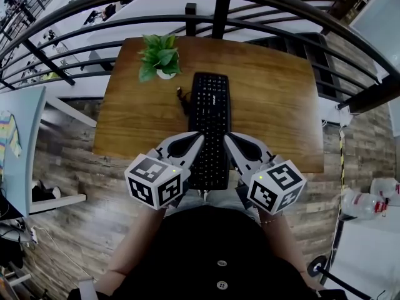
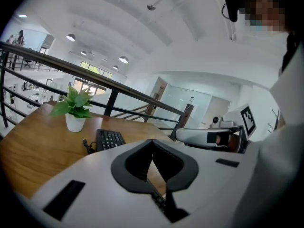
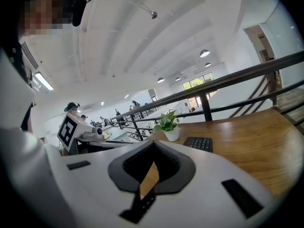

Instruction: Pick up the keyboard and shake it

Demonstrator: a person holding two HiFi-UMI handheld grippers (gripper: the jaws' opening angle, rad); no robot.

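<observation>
A black keyboard (image 1: 210, 124) lies flat on the wooden table (image 1: 275, 92), running lengthwise away from me. My left gripper (image 1: 201, 136) is at its left edge near the front end, and my right gripper (image 1: 226, 136) is at its right edge opposite. Both point inward at the keyboard. In the left gripper view the jaw tips (image 2: 152, 140) meet with nothing between them, and the keyboard's far end (image 2: 108, 139) shows to the left. The right gripper's tips (image 3: 153, 143) also meet, with the keyboard (image 3: 199, 144) ahead on the right. A strip of keys shows through the gap below each pair of tips.
A small potted plant (image 1: 159, 58) stands at the table's far left, beside the keyboard's coiled cable (image 1: 182, 99). A dark metal railing (image 1: 219, 11) runs behind the table. The table's right half is bare wood. A white desk edge (image 1: 25, 142) stands at the left.
</observation>
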